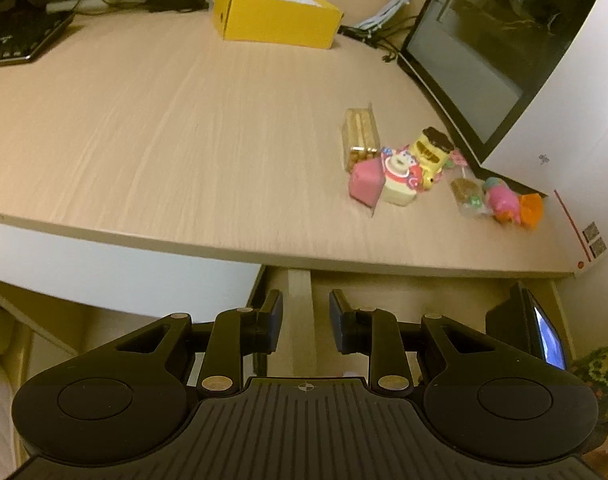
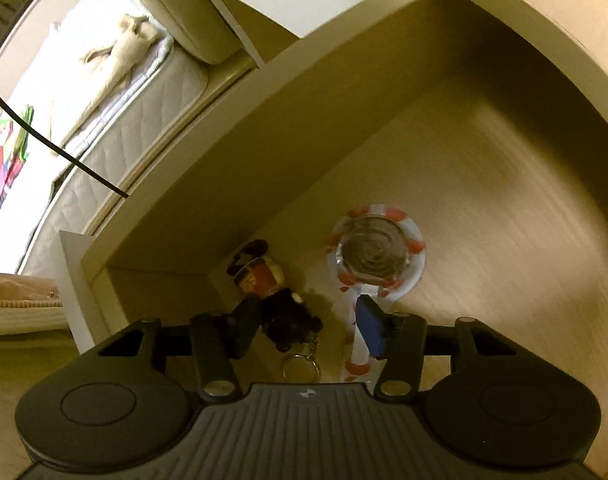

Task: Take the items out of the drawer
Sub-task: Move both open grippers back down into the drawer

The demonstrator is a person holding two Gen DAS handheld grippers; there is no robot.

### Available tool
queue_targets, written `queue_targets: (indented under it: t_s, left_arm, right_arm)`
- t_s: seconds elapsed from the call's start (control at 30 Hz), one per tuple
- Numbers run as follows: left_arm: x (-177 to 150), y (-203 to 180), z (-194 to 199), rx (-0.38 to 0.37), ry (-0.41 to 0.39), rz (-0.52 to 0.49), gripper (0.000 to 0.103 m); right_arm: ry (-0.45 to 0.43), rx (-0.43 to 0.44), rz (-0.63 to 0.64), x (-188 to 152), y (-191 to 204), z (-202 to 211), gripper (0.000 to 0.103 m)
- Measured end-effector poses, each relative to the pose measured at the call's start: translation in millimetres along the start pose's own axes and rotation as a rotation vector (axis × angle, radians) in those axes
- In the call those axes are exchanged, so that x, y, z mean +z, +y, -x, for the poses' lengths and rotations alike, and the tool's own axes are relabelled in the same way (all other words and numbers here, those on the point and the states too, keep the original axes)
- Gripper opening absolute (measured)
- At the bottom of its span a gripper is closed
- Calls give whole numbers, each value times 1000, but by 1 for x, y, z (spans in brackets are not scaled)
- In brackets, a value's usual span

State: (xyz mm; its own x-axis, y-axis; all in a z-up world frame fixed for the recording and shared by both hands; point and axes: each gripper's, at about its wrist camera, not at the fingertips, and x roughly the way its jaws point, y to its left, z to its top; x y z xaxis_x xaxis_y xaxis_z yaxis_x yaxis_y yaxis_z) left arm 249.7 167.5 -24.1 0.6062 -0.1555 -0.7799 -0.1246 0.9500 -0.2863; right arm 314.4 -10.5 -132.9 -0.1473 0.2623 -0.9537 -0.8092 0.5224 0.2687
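Observation:
In the right wrist view my right gripper (image 2: 307,308) points down into the open wooden drawer (image 2: 484,160). A small black figure on a keyring (image 2: 288,320) lies between its fingers, and the left finger is right beside it. A lollipop in a red and white wrapper (image 2: 378,252) lies to the right, its stick under the blue right pad (image 2: 370,328). The jaws are partly apart and do not press on anything. My left gripper (image 1: 306,300) hovers at the desk's front edge, jaws apart, with a pale wooden strip (image 1: 300,320) seen between them, untouched.
On the desk (image 1: 164,140) lie a wafer pack (image 1: 360,136), a pink block (image 1: 366,182), small toys (image 1: 416,168) and wrapped sweets (image 1: 500,200). A yellow box (image 1: 272,16), a keyboard (image 1: 16,40) and a monitor (image 1: 496,40) stand further back. A bed (image 2: 104,100) lies beside the drawer.

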Motion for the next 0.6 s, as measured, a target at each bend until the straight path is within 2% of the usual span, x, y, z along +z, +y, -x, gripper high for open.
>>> queue_targets:
  t_s: [0.07,0.13,0.2,0.23,0.43,0.5,0.53,0.57,0.6]
  left_arm:
    - [-1,0,-2,6,12,-4,28]
    - [-2,-1,-2,9,21,-14,28]
    - [-2,-2,-2,9,26,-22,28]
    - [-2,-3,-2,10,28,-26,28]
    - [-2,-8,-4,0,42,-50,28]
    - [-2,-11,-4,-23,40,-75,28]
    - [-2,-13,-4,-38,40,-88,28]
    - [-3,-16,-5,-61,41,-105,28]
    - [-4,-20,-7,-91,46,-122,28]
  right_arm:
    - [13,13,-17,5,-2,-5,52]
    - [25,-10,-43,7,-6,-11,52]
    - [12,-74,-69,9,-11,-13,41]
    - [-5,-100,-80,10,-14,-11,39]
    - [-76,-231,-204,0,-56,9,39]
    - [-86,-231,-247,-15,-76,29,40]
    - [-89,-212,-275,-25,-83,40,41]
    - [-88,-195,-311,-37,-91,51,48]
    - [-81,-183,-355,-53,-99,63,61]
